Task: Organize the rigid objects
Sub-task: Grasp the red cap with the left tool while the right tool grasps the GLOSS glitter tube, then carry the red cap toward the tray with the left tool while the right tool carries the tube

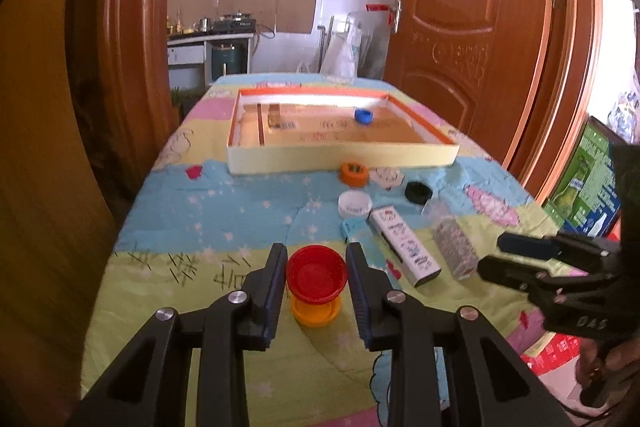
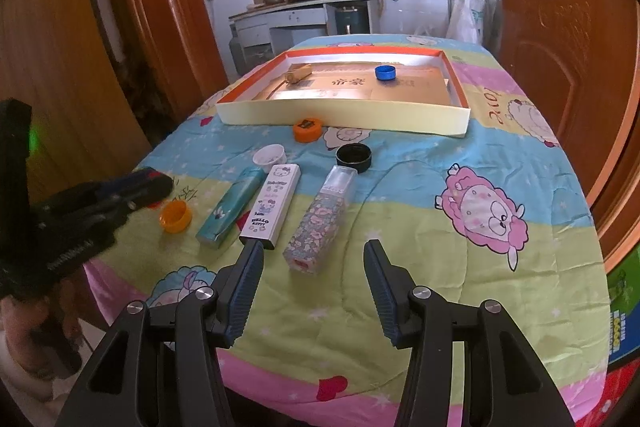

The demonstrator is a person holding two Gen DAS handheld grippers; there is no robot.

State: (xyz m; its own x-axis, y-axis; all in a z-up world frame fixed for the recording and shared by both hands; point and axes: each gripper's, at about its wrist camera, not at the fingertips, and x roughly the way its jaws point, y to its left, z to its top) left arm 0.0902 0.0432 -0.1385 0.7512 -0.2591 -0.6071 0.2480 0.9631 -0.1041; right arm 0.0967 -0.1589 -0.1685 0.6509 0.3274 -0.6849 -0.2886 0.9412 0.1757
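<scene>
From the left wrist view, the left gripper (image 1: 317,267) has its jaws on either side of a round red plastic cap (image 1: 316,275), the pads right at its rim, pinching it. The red cap sits over a round yellow-orange plastic cap (image 1: 316,311) on the counter (image 1: 200,211) covered in a pastel cartoon cloth. Farther off lies a shallow cream cardboard tray with an orange inner rim (image 1: 340,157), holding a round blue cap (image 1: 364,116) and a small tan block (image 1: 274,115). Before the tray lie an orange cap (image 1: 354,174), a white cap (image 1: 354,205) and a black cap (image 1: 418,192).

From the right wrist view, the right gripper (image 2: 314,261) hovers with jaws spread and nothing between them, near a flowered slim box (image 2: 320,223). Beside that lie a white Hello Kitty box (image 2: 272,205) and a teal slim box (image 2: 230,207).
</scene>
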